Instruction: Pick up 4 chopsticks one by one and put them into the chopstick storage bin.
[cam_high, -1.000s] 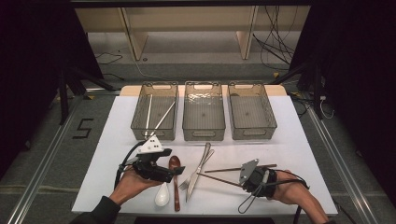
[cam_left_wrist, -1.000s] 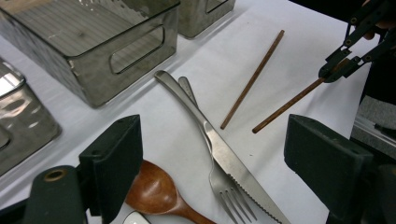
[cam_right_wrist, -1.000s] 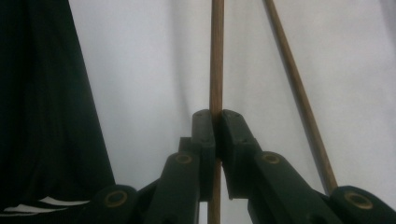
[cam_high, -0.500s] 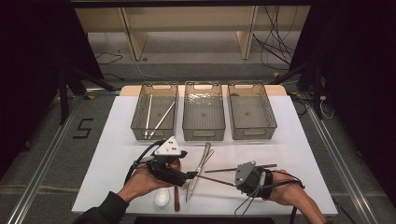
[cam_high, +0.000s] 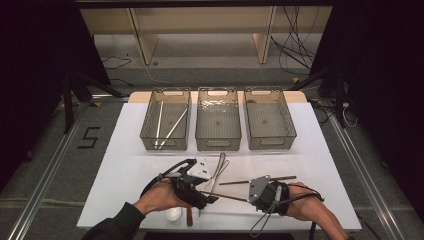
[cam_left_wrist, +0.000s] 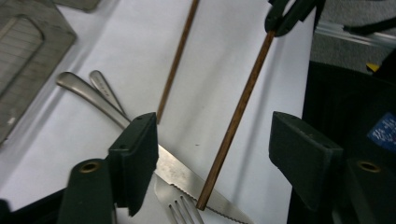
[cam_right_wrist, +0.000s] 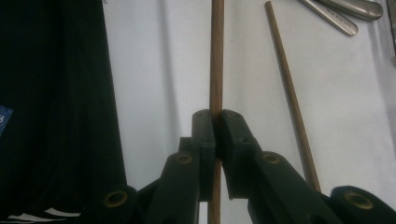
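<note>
Right tongs (cam_right_wrist: 215, 122) clamped on 1 brown chopstick (cam_right_wrist: 216, 56), held low over white bench (cam_high: 125, 170). Left tongs (cam_left_wrist: 212, 154) apart, just been closing, same chopstick's free end between pads, not pressed. Second chopstick (cam_high: 257, 180) flat on bench near knife (cam_left_wrist: 187, 175), fork (cam_left_wrist: 180, 210). 3 bins (cam_high: 218, 120) behind.

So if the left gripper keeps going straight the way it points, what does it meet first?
Probably the wooden chopstick held by the right gripper; it already lies between the left gripper jaws, above the knife. Depth is uncertain.
</note>
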